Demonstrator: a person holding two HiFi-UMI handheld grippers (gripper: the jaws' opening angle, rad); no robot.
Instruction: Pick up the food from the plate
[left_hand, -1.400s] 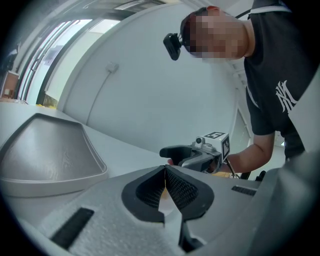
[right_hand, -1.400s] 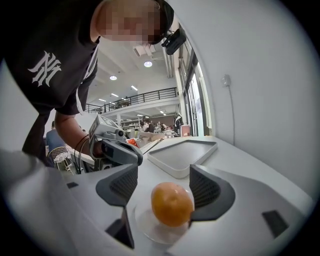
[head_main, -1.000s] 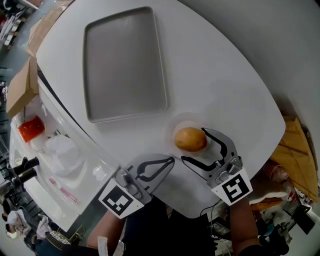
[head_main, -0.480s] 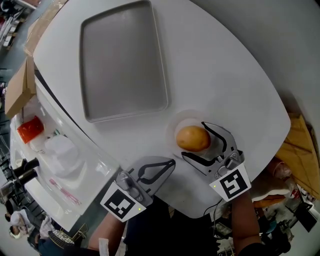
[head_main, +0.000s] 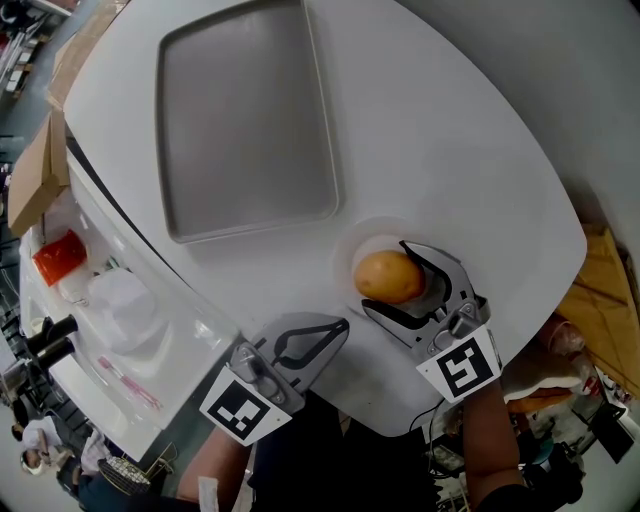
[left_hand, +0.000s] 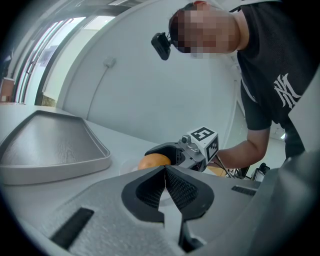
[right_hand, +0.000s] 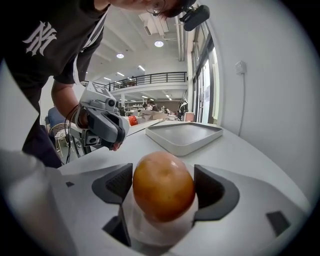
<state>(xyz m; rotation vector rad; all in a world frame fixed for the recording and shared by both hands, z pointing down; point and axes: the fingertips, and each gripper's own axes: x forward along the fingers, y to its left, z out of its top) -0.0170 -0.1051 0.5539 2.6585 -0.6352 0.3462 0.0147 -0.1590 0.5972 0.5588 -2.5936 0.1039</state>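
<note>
A round orange-brown piece of food (head_main: 388, 277) sits on a small white plate (head_main: 352, 243) near the table's front edge. My right gripper (head_main: 385, 280) is open, one jaw on each side of the food, with thin gaps between the pads and its skin. The right gripper view shows the food (right_hand: 163, 185) filling the space between the dark pads (right_hand: 116, 183). To the left, my left gripper (head_main: 343, 324) is shut and empty, its tips pointing at the plate. Its own view shows the closed jaws (left_hand: 165, 169) in front of the food (left_hand: 154, 161).
A large grey tray (head_main: 240, 120) lies on the white table (head_main: 460, 150) beyond the plate. Left of the table is a white counter with a red object (head_main: 58, 255) and a cardboard box (head_main: 38, 175). Brown cardboard (head_main: 600, 300) lies off the right edge.
My right gripper has slid a little farther forward so its jaws reach further around the food. The left gripper has barely moved.
</note>
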